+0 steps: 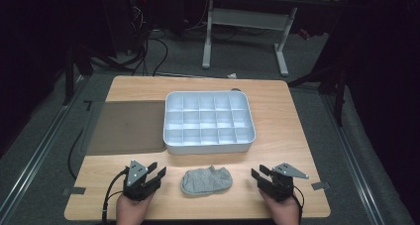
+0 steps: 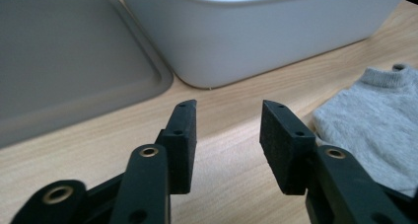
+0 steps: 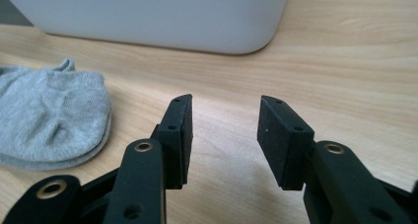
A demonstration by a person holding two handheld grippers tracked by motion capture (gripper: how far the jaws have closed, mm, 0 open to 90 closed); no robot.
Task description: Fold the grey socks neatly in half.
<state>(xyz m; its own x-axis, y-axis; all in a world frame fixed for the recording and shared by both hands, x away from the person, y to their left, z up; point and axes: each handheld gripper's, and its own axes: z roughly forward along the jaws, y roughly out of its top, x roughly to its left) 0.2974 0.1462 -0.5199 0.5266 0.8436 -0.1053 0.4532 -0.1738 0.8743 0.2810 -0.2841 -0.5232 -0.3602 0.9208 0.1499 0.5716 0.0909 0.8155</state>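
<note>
A grey ankle sock (image 1: pixel 206 180) lies flat near the table's front edge, between the two grippers. My left gripper (image 1: pixel 157 171) rests on the table to the sock's left, open, with nothing between its jaws. In the left gripper view the gripper (image 2: pixel 227 108) points at bare wood, with the sock (image 2: pixel 374 115) off to its right. My right gripper (image 1: pixel 259 174) sits to the sock's right, open and empty. In the right gripper view the gripper (image 3: pixel 224 103) has the sock (image 3: pixel 52 113) to its left.
A white divided organiser box (image 1: pixel 208 121) with several empty compartments stands in the table's middle, behind the sock. Its grey lid (image 1: pixel 128 126) lies flat to its left. A hand holds each gripper at the front edge. Another desk's legs (image 1: pixel 245 31) stand beyond the table.
</note>
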